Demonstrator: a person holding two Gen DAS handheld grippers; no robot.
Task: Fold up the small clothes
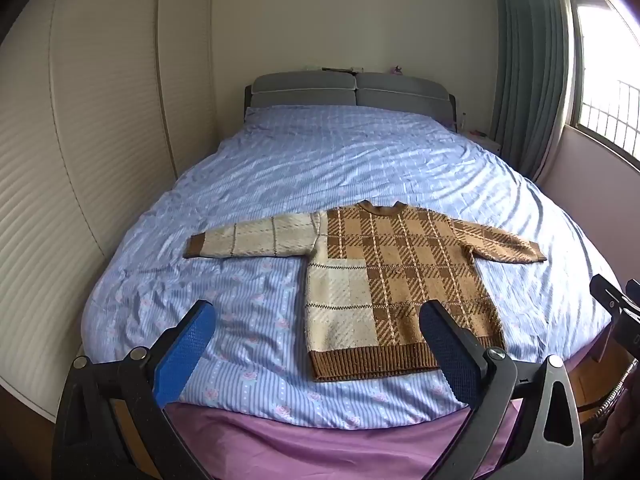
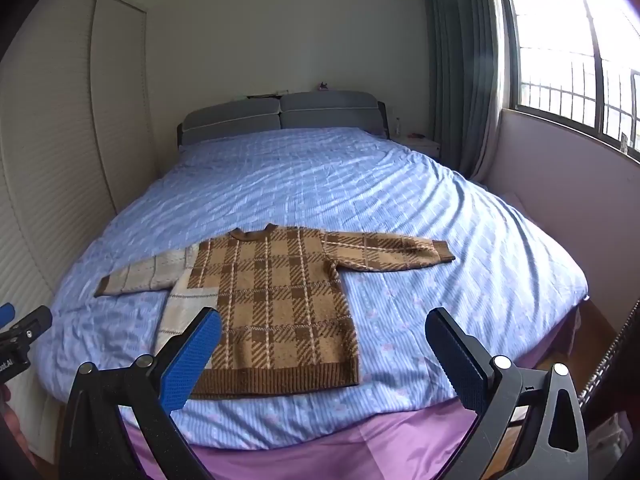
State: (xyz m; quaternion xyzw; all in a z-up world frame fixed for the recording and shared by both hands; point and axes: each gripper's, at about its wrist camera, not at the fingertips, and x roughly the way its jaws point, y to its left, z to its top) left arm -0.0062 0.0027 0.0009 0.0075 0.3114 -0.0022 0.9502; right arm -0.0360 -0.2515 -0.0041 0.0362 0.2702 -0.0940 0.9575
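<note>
Both my claws are spread wide, nothing between the pads. Left claw hangs over the near edge of the bed, right claw the same, both tilted down toward the sweater. Neither touches it.

The sweater lies flat on the blue striped duvet, near end of the bed, collar far, ribbed hem nearest me. Both sleeves are spread out sideways: cream sleeve to the left, brown plaid sleeve to the right. The body is mostly brown plaid with a cream patch at its near left.

Handling, my guess: thick knit, soft, floppy, light enough for one claw, not slippery against the textured pads. It will sag and stretch if lifted by a single point, and it may drag on the duvet and rumple it. No fragility worry.

Where to grab: cuffs first. Left claw pinches the cream cuff, right claw the brown cuff, and each sleeve folds in across the chest. Then both take the hem corners and carry them up to the shoulders. Pinch through both layers at the ribbing, which is firmest. Folding not yet started.
</note>
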